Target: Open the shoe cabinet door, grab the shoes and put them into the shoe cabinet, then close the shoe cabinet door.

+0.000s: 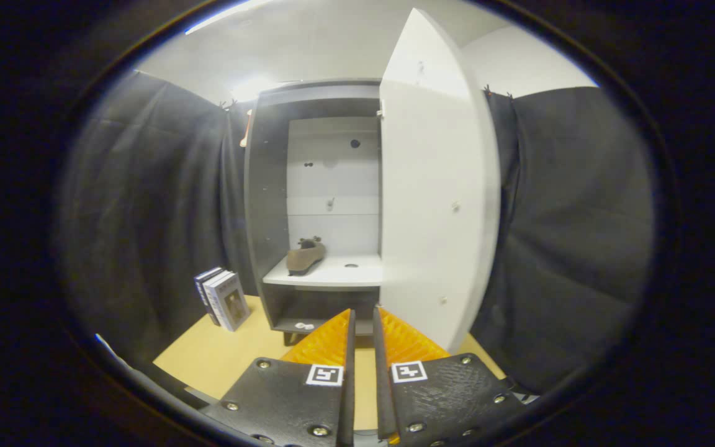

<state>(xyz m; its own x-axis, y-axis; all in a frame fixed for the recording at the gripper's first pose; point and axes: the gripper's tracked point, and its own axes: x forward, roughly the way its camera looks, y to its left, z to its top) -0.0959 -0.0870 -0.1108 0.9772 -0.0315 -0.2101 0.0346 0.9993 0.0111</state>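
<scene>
The tool sits nearest, its fingers drawn close together with only a thin gap and nothing between them, above the desk. Just beyond them stands the shoe cabinet, its door swung open at the right. A single shoe rests on the cabinet's shelf. Books stand left of the cabinet.

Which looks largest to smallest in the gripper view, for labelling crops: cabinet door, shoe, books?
1. Cabinet door, open.
2. Books.
3. Shoe on the shelf; close to the books, and farther away, so unsure.
The gripper is nearly closed, holding nothing.
</scene>
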